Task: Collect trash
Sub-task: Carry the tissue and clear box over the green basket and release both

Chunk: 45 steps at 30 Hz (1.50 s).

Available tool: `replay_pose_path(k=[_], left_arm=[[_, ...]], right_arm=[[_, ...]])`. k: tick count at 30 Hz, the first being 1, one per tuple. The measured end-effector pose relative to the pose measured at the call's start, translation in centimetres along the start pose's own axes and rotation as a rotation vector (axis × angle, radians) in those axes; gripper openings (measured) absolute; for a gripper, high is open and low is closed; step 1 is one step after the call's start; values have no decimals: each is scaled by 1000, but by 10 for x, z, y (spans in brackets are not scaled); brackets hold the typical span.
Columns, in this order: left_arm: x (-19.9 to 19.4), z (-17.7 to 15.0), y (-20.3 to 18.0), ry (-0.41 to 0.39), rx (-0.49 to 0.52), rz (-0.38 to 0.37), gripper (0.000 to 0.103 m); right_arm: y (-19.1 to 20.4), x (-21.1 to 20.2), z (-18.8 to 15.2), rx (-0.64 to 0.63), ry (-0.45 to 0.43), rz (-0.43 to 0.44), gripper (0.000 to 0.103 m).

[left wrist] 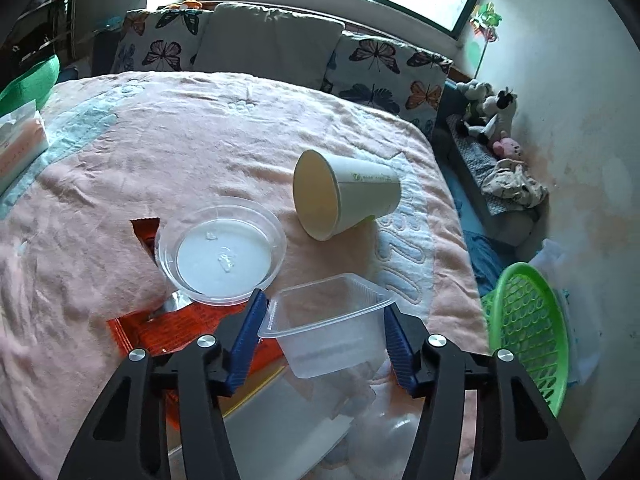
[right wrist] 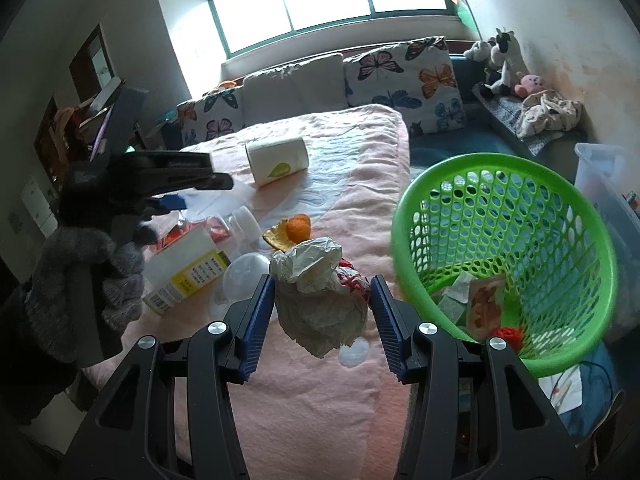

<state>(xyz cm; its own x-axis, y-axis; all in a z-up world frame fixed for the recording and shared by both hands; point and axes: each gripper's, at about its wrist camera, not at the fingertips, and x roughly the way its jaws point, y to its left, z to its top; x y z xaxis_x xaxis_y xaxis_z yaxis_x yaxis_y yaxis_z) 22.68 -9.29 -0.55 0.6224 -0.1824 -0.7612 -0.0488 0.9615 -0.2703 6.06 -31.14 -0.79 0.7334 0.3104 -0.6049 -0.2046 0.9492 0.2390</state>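
In the left wrist view my left gripper [left wrist: 325, 322] is shut on a clear square plastic tub [left wrist: 328, 332], its blue pads against the tub's two sides. Beyond it on the pink blanket [left wrist: 180, 152] lie a round clear lid [left wrist: 222, 250], an orange wrapper [left wrist: 180, 328] and a tipped paper cup [left wrist: 344, 194]. In the right wrist view my right gripper [right wrist: 322, 304] is shut on a crumpled paper wad [right wrist: 320, 300], held above the bed. The green basket [right wrist: 504, 256] stands just right of it, with some trash inside. The left gripper [right wrist: 176, 184] shows at left.
Orange peel [right wrist: 294, 230], a white box with yellow label [right wrist: 188, 272], a clear bottle [right wrist: 240, 220] and a round clear lid [right wrist: 244, 272] lie on the bed. Butterfly pillows [left wrist: 376, 68] line the headboard. A tissue pack [left wrist: 20, 140] lies at left. A clear bin [right wrist: 608, 188] stands right of the basket.
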Motion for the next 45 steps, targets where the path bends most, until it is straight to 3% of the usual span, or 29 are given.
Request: replay_pose_path(k=[14, 19, 22, 31, 39, 45], left_arm=[[-56, -15, 19, -81, 12, -166, 53], [-65, -22, 12, -63, 25, -246, 53], [-68, -23, 2, -44, 44, -309, 53], [-63, -19, -61, -20, 174, -405, 53], [-35, -19, -108, 36, 270, -424, 53], [-15, -22, -132, 85, 309, -444, 53]], right_arm=[[-26, -17, 6, 58, -52, -77, 50], [-46, -18, 8, 91, -60, -134, 50], [-62, -17, 9, 120, -58, -168, 50], [-116, -3, 9, 211, -15, -281, 50], [-140, 9, 5, 238, 17, -320, 54], [-149, 10, 2, 251, 18, -329, 63]])
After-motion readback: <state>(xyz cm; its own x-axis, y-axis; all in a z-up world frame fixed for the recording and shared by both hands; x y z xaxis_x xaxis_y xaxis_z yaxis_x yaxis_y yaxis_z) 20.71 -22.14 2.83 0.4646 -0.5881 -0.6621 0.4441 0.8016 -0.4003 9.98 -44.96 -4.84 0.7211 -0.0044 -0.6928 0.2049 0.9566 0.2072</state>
